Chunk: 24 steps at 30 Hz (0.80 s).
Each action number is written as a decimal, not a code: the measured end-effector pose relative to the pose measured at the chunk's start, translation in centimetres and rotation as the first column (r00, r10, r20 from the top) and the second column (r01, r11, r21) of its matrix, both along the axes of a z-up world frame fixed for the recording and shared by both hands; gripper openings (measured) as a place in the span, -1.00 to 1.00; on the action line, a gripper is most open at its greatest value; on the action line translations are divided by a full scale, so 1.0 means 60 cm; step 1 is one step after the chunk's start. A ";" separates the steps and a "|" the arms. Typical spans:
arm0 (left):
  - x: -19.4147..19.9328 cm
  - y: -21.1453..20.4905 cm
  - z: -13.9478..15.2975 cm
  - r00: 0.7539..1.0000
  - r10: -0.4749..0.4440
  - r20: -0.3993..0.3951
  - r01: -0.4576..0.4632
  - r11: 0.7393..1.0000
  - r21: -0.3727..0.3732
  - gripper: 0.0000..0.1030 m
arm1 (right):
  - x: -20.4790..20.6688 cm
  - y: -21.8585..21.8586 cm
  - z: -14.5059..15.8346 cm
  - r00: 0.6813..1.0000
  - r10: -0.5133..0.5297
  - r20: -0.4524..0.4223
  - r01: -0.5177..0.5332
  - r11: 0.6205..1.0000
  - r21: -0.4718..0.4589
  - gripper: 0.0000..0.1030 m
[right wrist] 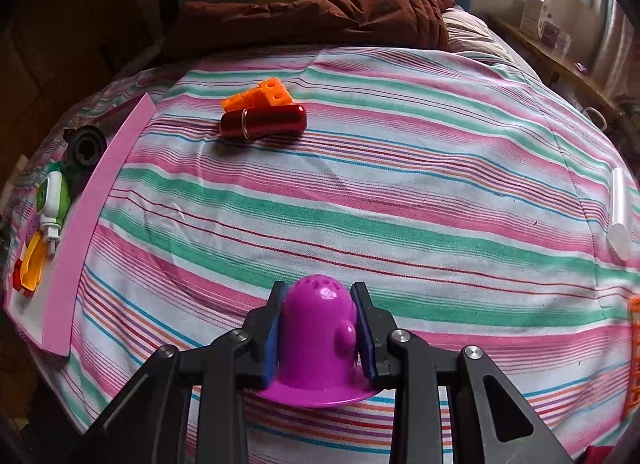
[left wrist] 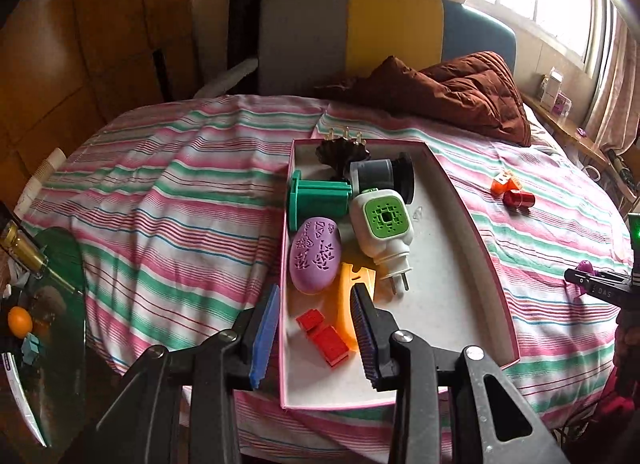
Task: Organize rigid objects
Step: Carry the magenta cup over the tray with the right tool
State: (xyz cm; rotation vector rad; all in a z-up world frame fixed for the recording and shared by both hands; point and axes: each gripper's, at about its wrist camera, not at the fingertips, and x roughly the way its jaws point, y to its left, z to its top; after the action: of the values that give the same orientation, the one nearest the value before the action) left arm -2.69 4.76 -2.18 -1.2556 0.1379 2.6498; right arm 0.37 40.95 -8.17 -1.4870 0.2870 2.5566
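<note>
A pink-rimmed white box [left wrist: 460, 256] lies on the striped bed. It holds a purple oval case [left wrist: 315, 260], a white and green plug-in device [left wrist: 384, 224], a green part [left wrist: 318, 198], a grey cylinder [left wrist: 376, 176], an orange piece [left wrist: 348, 296] and red bricks [left wrist: 324, 334]. My left gripper [left wrist: 316, 328] is open, above the box's near left corner, over the red bricks. My right gripper [right wrist: 318, 328] is shut on a magenta dome-shaped cap [right wrist: 316, 336] above the bed. An orange block [right wrist: 260, 98] and a dark red capsule [right wrist: 264, 120] lie on the bed further away.
The box's pink side [right wrist: 92, 216] shows at the left of the right wrist view. A brown quilt [left wrist: 452, 92] lies at the head of the bed. A clear tube [right wrist: 619, 212] and an orange grid piece [right wrist: 634, 352] lie at the right. A glass side table [left wrist: 48, 304] stands left.
</note>
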 end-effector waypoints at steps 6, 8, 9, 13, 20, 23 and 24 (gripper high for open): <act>0.008 -0.013 0.007 1.000 0.003 -0.027 -0.003 1.000 0.005 -0.30 | 0.001 -0.040 0.001 1.000 0.003 -0.008 -0.003 0.999 -0.047 -0.38; 0.010 -0.015 0.008 0.999 0.002 -0.033 -0.002 1.000 0.010 -0.30 | 0.001 -0.055 0.001 1.000 0.008 -0.010 -0.008 0.998 -0.065 -0.38; 0.011 -0.017 0.009 0.999 0.001 -0.038 -0.001 1.000 0.010 -0.30 | 0.000 -0.063 0.000 1.000 0.011 -0.010 -0.012 0.997 -0.072 -0.38; 0.015 -0.026 0.008 0.999 0.000 -0.044 0.001 1.000 0.014 -0.30 | -0.006 -0.097 0.000 0.999 0.031 -0.010 -0.032 0.996 -0.085 -0.38; 0.016 -0.046 0.002 0.999 0.019 -0.038 -0.018 1.000 0.023 -0.30 | -0.021 -0.134 0.017 0.999 0.041 -0.033 -0.044 0.993 -0.112 -0.38; 0.015 -0.056 -0.001 0.999 0.031 -0.032 -0.030 0.999 0.035 -0.30 | -0.026 -0.159 0.048 0.994 0.064 -0.085 -0.075 0.988 -0.135 -0.38; 0.014 -0.059 -0.003 0.999 0.034 -0.029 -0.033 0.999 0.039 -0.30 | -0.029 -0.171 0.058 0.992 0.078 -0.101 -0.091 0.987 -0.130 -0.38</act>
State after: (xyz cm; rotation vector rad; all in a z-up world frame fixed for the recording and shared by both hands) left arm -1.84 1.25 -2.34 -1.2182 0.0711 2.6868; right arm -1.38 30.70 -4.69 -1.4532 0.4256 2.7300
